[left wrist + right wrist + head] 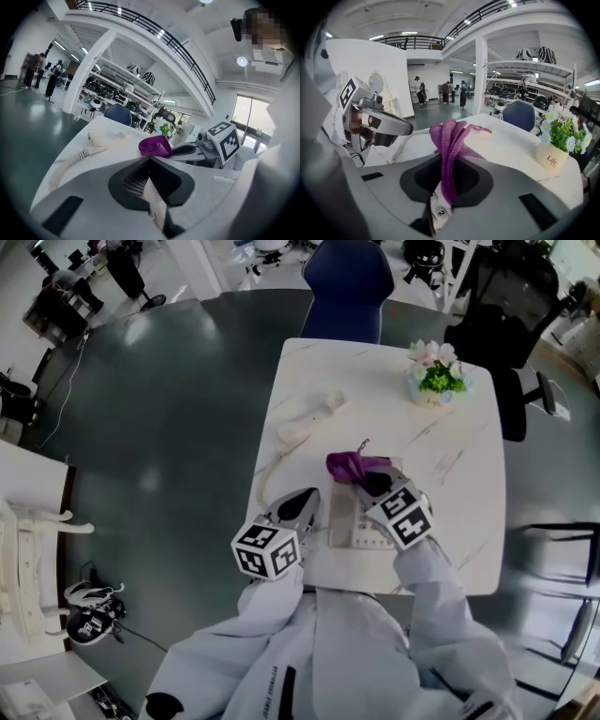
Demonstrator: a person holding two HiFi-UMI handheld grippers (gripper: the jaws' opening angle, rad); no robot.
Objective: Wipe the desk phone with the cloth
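The white bench (450,474) has a pale handset (305,418) lying off the phone at the far left, and its curly cord (267,470) runs back toward the person. Next comes the left gripper (307,498), low and just beside the left side of the desk phone (361,526). In the left gripper view its fingers are almost together, and they pinch a thin pale edge of the phone (153,199). The phone sits at the near edge of the bench, in front of the person. The purple cloth (352,465) is bunched up at the far end of the phone. The right gripper (370,482) has its fingers closed on the cloth (450,136). The cloth hangs down between them over the number keys (438,213). Far off to the right, near the bench's back corner, stands a little flower pot (431,379), well apart from the phone.
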